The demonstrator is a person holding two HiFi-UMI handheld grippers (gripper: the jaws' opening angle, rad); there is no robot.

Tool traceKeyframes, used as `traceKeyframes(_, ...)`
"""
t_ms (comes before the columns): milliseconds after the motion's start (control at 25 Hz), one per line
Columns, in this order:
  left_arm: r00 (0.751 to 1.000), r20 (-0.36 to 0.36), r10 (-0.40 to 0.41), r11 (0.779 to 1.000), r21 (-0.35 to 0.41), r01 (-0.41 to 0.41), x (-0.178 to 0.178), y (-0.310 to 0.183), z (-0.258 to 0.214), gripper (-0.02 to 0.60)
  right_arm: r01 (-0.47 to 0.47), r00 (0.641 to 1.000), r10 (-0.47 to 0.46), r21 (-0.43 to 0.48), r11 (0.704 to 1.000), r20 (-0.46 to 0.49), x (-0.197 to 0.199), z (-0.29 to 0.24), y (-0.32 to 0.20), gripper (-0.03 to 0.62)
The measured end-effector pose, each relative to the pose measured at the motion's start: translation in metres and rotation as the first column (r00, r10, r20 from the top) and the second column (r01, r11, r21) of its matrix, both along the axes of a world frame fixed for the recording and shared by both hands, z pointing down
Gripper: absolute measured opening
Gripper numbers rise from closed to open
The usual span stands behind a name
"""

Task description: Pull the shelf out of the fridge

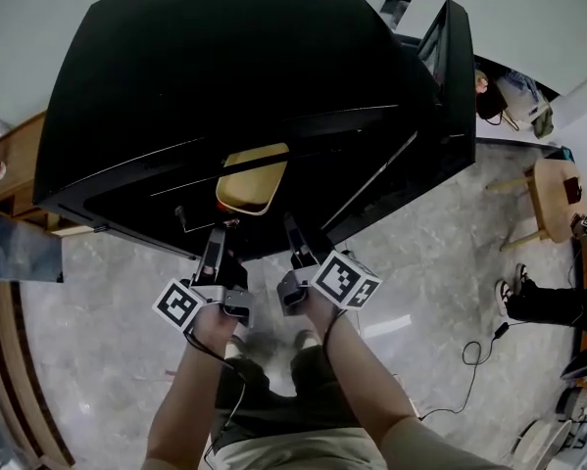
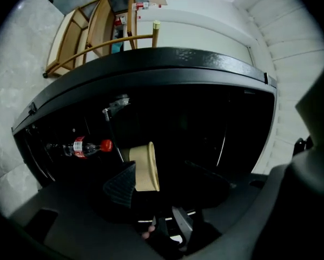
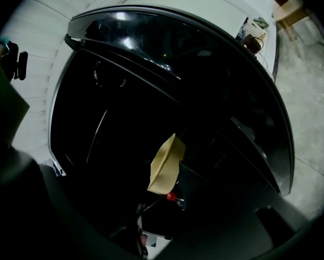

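Shelf (image 1: 332, 179) sits inside the fridge (image 1: 224, 67), just ahead of both tools. We hold the left tool (image 1: 216, 246) spread, ready for its front edge; the right tool (image 1: 295, 235) is too dark to tell.

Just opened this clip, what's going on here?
A person stands over a black fridge with its door open, holding a tool in each hand. The left tool and right tool both reach to the front of the shelf, which carries a tan bowl. A red-capped bottle lies on its side beside the bowl. The left tool's jaws look apart; the right tool's are too dark to read.
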State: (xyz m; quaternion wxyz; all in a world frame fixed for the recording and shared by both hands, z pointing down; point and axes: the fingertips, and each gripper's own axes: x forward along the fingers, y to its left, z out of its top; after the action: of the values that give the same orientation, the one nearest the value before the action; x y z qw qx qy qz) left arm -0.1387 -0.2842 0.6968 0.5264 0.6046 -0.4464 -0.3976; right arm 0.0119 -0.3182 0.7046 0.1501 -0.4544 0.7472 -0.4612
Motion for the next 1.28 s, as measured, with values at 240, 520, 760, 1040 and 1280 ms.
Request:
traceKeyframes(240,1.0,-0.024,-0.016,0.999,-0.029,0.015,-0.002,-0.015,0.037,0.256,-0.044,0.996,0.048,-0.053,0.998,0.069,0.0,0.035,-0.02,0.132)
traceKeyframes(520,0.995,-0.087,-0.055,0.998,-0.01,0.055,-0.004,-0.034,0.059,0.256,-0.079,0.987,0.086,-0.055,0.995,0.139,-0.008,0.058,-0.04,0.133)
traceKeyframes(760,0.987,-0.138,-0.083,0.997,-0.007,0.083,-0.007,-0.048,0.069,0.219,-0.111,0.972,0.124,-0.074,0.991,0.201,-0.013,0.066,-0.054,0.12)
traceKeyframes(1040,0.982,-0.155,-0.106,0.994,0.01,0.109,-0.022,-0.061,0.075,0.151,-0.146,0.95,0.166,-0.092,0.985,0.265,-0.015,0.071,-0.071,0.1)
traceKeyframes(1280,0.976,-0.186,-0.11,0.993,0.021,0.116,-0.029,-0.064,0.072,0.035,-0.171,0.943,0.193,-0.102,0.98,0.273,-0.018,0.066,-0.078,0.045)
